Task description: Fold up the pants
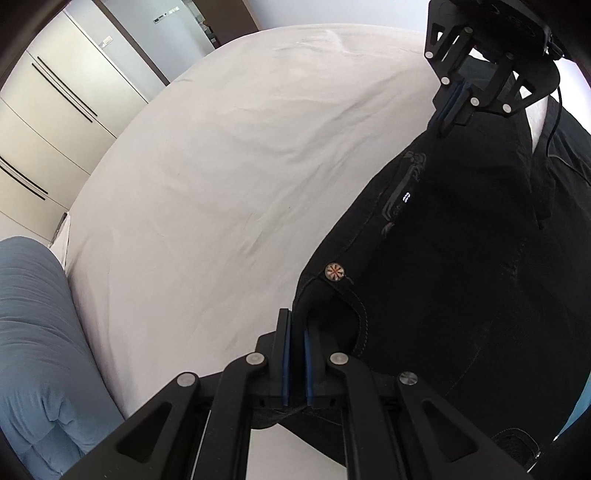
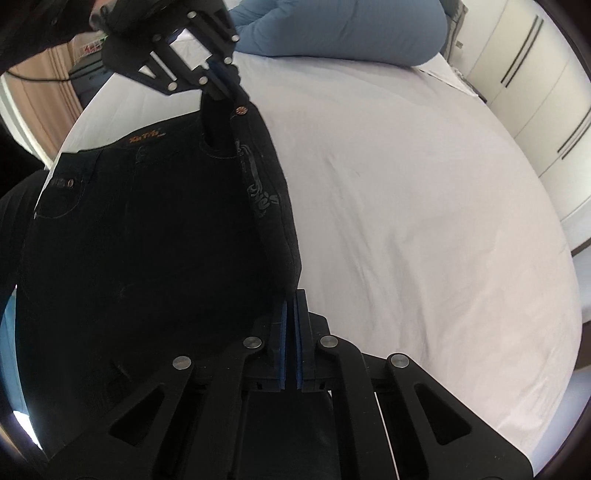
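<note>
Black pants (image 1: 461, 277) hang stretched between both grippers above the white bed (image 1: 221, 184). At the bottom of the left wrist view, my left gripper (image 1: 296, 317) is shut on the waistband just below the copper button (image 1: 334, 272). My right gripper (image 1: 452, 118) is at the top right of that view, shut on the pants' far side edge. In the right wrist view the right gripper (image 2: 294, 295) pinches the edge of the pants (image 2: 147, 240) at the bottom. The left gripper (image 2: 221, 86) holds the waistband by the button (image 2: 241, 110) at the top left.
A blue duvet or pillow (image 1: 33, 350) lies at one end of the bed (image 2: 406, 221) and shows again as a blue bundle (image 2: 343, 29). Cream wardrobe doors (image 1: 55, 110) line the wall beside the bed. A beige curtain (image 2: 48, 92) and a person's dark sleeve (image 2: 37, 22) are behind the left gripper.
</note>
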Demonstrator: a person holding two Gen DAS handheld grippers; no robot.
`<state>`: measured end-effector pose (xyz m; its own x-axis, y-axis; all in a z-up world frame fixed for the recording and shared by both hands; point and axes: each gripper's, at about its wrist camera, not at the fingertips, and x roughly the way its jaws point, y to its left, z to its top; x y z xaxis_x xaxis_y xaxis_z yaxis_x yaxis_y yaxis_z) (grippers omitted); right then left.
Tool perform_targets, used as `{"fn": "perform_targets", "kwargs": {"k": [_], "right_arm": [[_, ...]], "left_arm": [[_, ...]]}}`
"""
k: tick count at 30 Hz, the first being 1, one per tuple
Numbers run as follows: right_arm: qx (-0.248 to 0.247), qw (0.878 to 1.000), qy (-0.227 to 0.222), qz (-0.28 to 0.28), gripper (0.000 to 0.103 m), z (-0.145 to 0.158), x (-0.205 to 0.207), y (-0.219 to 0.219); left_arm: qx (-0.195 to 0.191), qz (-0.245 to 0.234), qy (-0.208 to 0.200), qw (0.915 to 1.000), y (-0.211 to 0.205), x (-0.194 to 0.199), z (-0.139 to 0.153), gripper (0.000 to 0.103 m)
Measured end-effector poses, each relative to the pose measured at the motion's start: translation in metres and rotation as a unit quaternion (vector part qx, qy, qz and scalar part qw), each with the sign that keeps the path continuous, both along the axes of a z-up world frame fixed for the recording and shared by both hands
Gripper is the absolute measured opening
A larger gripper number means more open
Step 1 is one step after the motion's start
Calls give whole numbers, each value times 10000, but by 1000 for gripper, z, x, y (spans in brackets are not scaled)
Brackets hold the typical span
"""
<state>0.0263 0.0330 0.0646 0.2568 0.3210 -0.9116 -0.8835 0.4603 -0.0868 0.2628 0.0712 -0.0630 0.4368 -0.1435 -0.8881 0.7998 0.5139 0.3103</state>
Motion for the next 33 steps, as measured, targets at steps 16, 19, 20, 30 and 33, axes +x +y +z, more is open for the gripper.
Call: {"fn": "perform_targets", "kwargs": {"k": [16, 19, 20, 30, 33], "right_arm": [[-1937, 9458, -1325, 2244, 2, -8, -251, 88], [-2101, 9354, -1377, 2487, 2, -19, -291, 103], [-2130, 9331, -1399, 2539, 2, -21, -302, 107], [-2189, 9244, -1539, 2718, 2, -34, -377, 142], [-2187, 9243, -1502, 2742, 2, -45, -407, 164]], "left_arm": [[1023, -1193, -466, 9865, -8, -196, -22, 6], [1151, -1381, -475, 9826, -4, -223, -35, 6], [1207, -1442, -480, 9810, -2, -229, -39, 6], [1516, -1632, -378, 9741, 21, -248, -71, 6], [1513, -1691, -306, 9734, 21, -259, -71, 6]]}}
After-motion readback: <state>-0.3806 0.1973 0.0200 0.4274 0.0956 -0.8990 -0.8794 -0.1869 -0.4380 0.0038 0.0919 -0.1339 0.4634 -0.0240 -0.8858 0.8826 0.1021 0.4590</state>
